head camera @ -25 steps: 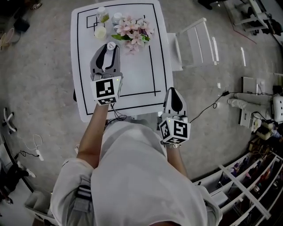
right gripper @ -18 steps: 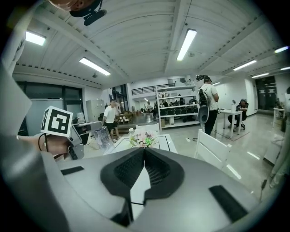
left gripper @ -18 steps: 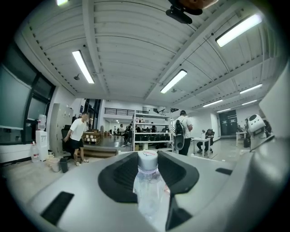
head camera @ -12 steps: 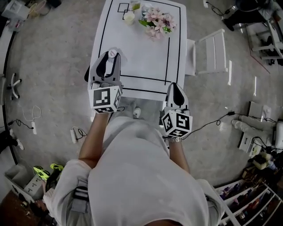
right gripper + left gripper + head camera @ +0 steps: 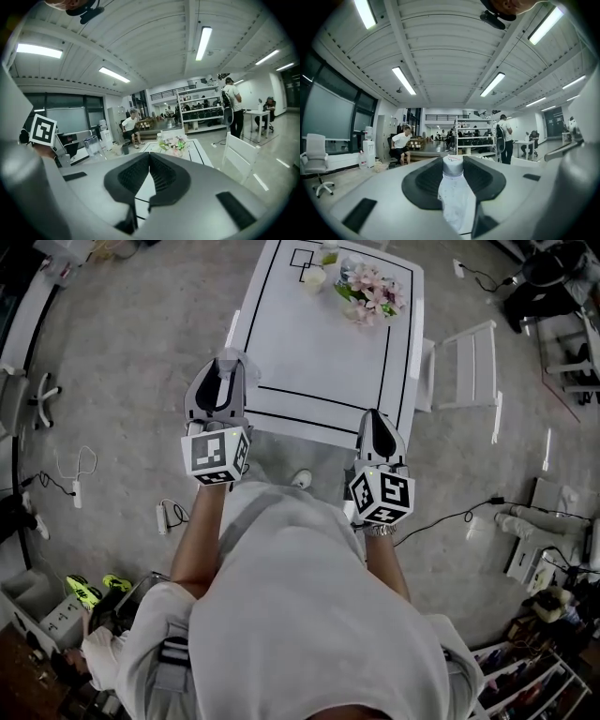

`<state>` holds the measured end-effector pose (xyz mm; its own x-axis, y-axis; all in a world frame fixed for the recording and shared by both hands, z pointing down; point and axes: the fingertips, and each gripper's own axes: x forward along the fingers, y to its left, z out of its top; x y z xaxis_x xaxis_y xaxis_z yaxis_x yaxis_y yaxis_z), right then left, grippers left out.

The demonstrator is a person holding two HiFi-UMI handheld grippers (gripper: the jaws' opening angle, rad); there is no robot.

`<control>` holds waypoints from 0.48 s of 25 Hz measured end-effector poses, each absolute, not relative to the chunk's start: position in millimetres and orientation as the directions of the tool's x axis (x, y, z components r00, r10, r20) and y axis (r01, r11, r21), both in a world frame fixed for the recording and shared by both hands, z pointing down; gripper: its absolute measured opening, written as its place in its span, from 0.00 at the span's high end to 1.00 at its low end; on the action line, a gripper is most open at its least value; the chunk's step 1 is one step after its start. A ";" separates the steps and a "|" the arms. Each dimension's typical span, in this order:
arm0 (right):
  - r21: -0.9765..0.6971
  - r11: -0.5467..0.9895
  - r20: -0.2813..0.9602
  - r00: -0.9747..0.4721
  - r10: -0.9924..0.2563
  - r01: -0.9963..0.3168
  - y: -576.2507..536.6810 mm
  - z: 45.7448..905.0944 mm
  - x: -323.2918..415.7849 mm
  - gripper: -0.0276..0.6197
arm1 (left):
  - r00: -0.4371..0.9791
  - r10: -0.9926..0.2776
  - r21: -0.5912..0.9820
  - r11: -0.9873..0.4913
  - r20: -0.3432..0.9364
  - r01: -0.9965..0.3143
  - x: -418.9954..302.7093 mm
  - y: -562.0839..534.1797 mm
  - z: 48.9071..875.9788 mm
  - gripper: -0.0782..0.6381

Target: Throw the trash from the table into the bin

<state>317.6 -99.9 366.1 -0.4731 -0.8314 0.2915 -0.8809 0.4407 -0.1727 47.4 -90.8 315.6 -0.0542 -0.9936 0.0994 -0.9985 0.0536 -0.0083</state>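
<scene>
My left gripper point(image 5: 223, 371) hangs over the floor just off the white table's point(image 5: 319, 352) front left corner. It is shut on a crumpled clear plastic bottle point(image 5: 232, 360). In the left gripper view the bottle point(image 5: 452, 197) stands upright between the pads, its white cap point(image 5: 453, 164) poking out at the tips. The right gripper point(image 5: 377, 418) is at the table's front right edge, shut and empty. In the right gripper view its jaws point(image 5: 149, 157) meet with nothing between them, pointing along the table point(image 5: 199, 150).
A bunch of pink flowers point(image 5: 375, 289), a cup point(image 5: 314, 277) and a small jar point(image 5: 328, 253) sit at the table's far end. A white chair point(image 5: 464, 367) stands right of it. A power strip point(image 5: 161, 517) and cables lie on the floor at left.
Both grippers have drawn back from the table. The left one carried the bottle off the tabletop and past the front left corner, over the floor. The right one stays shut.
</scene>
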 end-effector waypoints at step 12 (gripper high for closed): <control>-0.133 0.493 0.313 -0.508 -0.802 -0.860 -127.1 381.2 96.4 0.94 | -0.020 -0.988 0.065 0.031 0.151 -0.997 -132.8 -78.4 368.6 0.70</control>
<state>96.4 -127.1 381.2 -0.5084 -0.8022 0.3131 -0.8598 0.4930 -0.1329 -132.8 -78.4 368.6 -0.0205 -0.9884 0.1507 -0.9974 0.0306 0.0651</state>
